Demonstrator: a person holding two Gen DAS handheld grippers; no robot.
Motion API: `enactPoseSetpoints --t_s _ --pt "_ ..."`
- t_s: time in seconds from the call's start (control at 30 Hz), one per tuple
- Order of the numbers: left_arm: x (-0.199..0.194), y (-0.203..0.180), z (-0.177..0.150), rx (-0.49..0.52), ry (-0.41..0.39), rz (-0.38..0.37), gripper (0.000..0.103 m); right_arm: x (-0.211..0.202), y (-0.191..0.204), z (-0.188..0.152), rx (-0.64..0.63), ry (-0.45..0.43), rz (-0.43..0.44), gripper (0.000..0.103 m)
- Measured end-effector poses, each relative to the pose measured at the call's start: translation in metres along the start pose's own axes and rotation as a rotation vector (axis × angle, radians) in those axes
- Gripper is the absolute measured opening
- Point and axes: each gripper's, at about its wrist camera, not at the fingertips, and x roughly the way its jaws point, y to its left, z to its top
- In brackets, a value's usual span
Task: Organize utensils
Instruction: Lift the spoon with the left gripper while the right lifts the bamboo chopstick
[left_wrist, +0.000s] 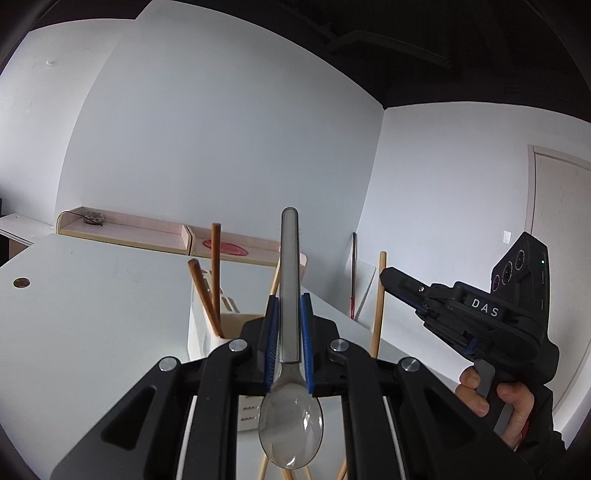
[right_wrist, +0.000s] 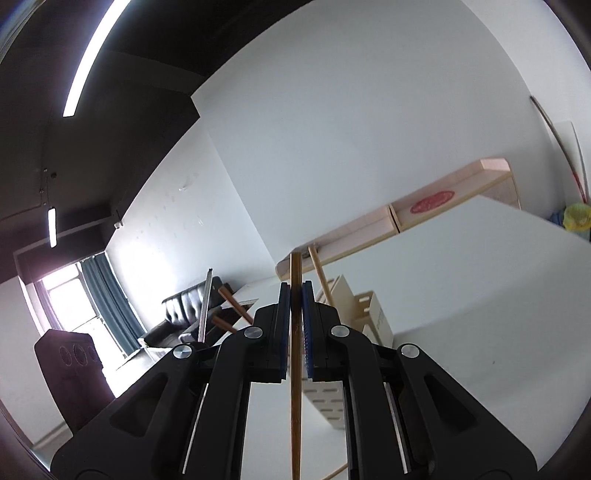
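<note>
The left gripper (left_wrist: 289, 299) is clamped on a metal spoon (left_wrist: 289, 332), bowl toward the lens and handle pointing away, while the right gripper (right_wrist: 295, 291) is closed tight on a light wooden chopstick (right_wrist: 296, 369) whose lower end is cut off by the frame edge. Just beyond stands a white utensil holder (left_wrist: 207, 332) with two brown chopsticks (left_wrist: 208, 291) leaning in it; its base is hidden behind the jaws, and its compartments cannot be made out. It rests on a white table (left_wrist: 92, 295), with low pink shelving (left_wrist: 147, 230) along plain white walls behind.
</note>
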Motion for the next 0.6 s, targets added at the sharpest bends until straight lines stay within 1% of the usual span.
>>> enactPoseSetpoints --t_s 0.03,0.13,0.27,0.33,0.37,0.5,0.6 --pt "0.004 0.000 0.003 -0.013 -0.009 -0.009 0.012 0.001 0.001 0.008 -0.016 -0.016 -0.004 0.006" --pt "0.016 -0.002 0.012 -0.023 -0.034 0.002 0.012 0.007 0.003 0.031 -0.045 -0.054 -0.019 0.006" --pt "0.034 -0.003 0.023 -0.032 -0.075 0.040 0.012 0.019 0.004 0.060 -0.071 -0.101 -0.028 0.006" --pt "0.044 -0.002 0.029 -0.043 -0.086 0.073 0.012 0.025 0.004 0.073 -0.065 -0.120 -0.012 0.006" --pt "0.049 0.000 0.031 -0.049 -0.086 0.078 0.012 0.028 0.004 0.079 -0.065 -0.131 -0.010 0.006" --pt "0.064 0.008 0.038 -0.078 -0.100 0.081 0.012 0.041 0.009 0.094 -0.099 -0.178 -0.014 0.006" --pt "0.068 0.006 0.039 -0.057 -0.122 0.101 0.012 0.049 0.012 0.098 -0.151 -0.227 -0.026 0.006"
